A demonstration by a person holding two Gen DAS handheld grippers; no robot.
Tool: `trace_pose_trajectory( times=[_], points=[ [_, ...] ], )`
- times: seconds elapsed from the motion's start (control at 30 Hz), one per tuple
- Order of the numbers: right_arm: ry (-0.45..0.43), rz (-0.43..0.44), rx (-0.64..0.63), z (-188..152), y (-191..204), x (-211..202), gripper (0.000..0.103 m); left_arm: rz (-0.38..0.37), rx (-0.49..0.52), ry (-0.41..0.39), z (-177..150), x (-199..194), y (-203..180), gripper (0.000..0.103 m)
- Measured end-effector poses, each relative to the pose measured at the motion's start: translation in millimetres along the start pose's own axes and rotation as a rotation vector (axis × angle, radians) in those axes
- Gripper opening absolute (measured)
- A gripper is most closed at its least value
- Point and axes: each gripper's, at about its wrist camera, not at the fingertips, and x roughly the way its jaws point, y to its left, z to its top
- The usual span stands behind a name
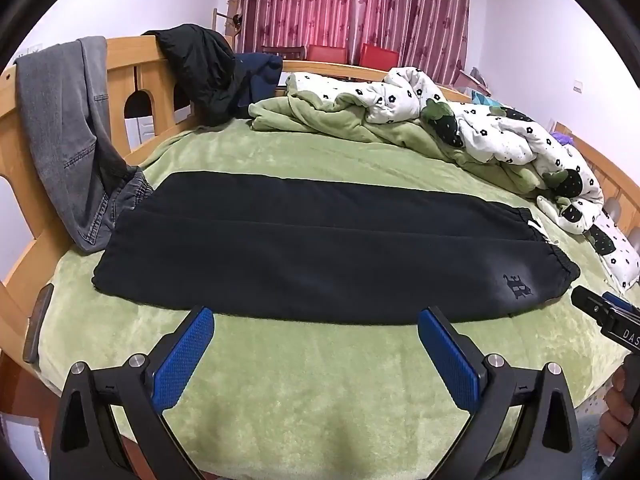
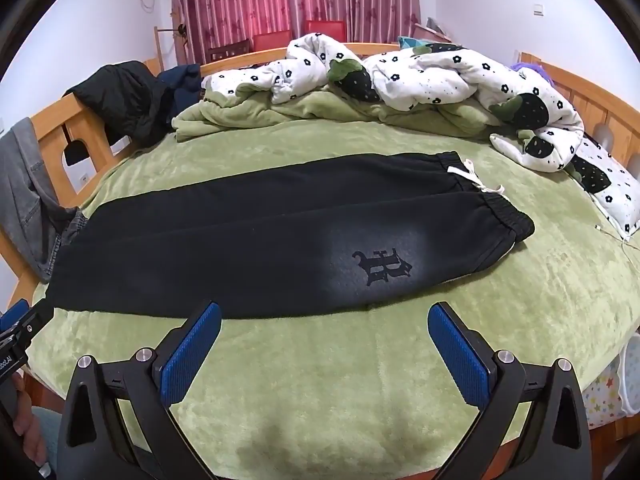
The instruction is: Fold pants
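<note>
Black sweatpants (image 1: 304,248) lie flat on the green blanket (image 1: 320,380), folded lengthwise with one leg over the other, waistband with a white drawstring (image 2: 476,180) at the right and cuffs at the left. A dark logo (image 2: 380,266) shows near the waist. My left gripper (image 1: 314,322) is open and empty, just short of the pants' near edge. My right gripper (image 2: 324,318) is open and empty, near the same edge below the logo. The pants also show in the right wrist view (image 2: 248,248).
Grey jeans (image 1: 64,136) hang over the wooden bed rail (image 1: 124,76) at left, touching the pants' cuff end. A black jacket (image 1: 204,72) lies on the rail. A rumpled white flowered quilt (image 1: 500,132) fills the far right. A phone (image 1: 38,324) lies at the left edge.
</note>
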Motion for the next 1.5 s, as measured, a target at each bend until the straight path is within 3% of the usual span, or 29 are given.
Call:
trace_pose_trajectory(
  times=[1.5],
  points=[
    [-0.002, 0.000, -0.016, -4.7, 4.6, -1.7, 0.102, 0.017, 0.031, -0.002, -1.9, -1.9, -5.5, 0.103]
  ],
)
